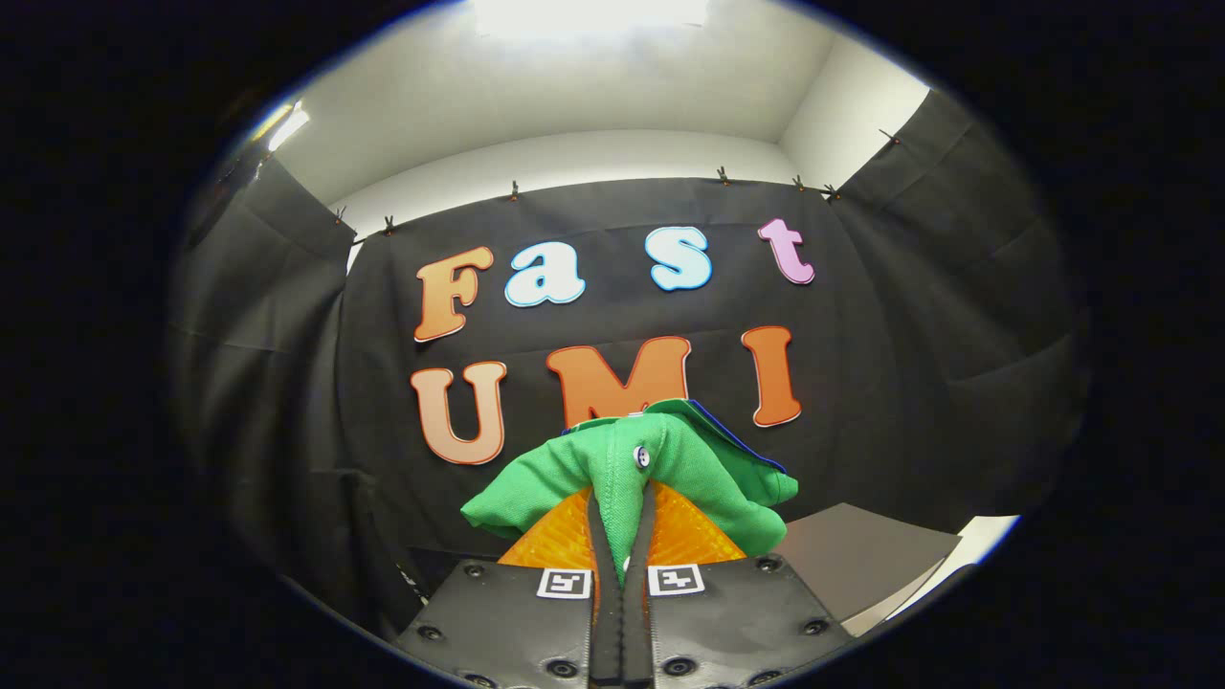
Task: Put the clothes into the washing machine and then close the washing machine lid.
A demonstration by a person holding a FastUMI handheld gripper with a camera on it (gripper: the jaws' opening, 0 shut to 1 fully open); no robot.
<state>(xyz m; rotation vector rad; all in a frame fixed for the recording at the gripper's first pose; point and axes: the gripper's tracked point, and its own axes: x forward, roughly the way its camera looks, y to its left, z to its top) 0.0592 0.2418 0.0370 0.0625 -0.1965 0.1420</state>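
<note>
Carrying the green knit garment with a white button [660,469], my gripper [622,536] pinched tight on it — I'd keep squeezing until over the drum.

Green garment [660,469], blue trim, white button.

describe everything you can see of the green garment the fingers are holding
The green garment is a bright green, soft knit-looking piece with a dark blue edge along its upper right fold and a small pale button near the middle. It is bunched and folded, not spread out. The gripper is shut on it, a fold pinched between the two fingers, with cloth draping over both sides of them. It is held up in front of the booth's black cloth wall, touching nothing else in view.
</note>
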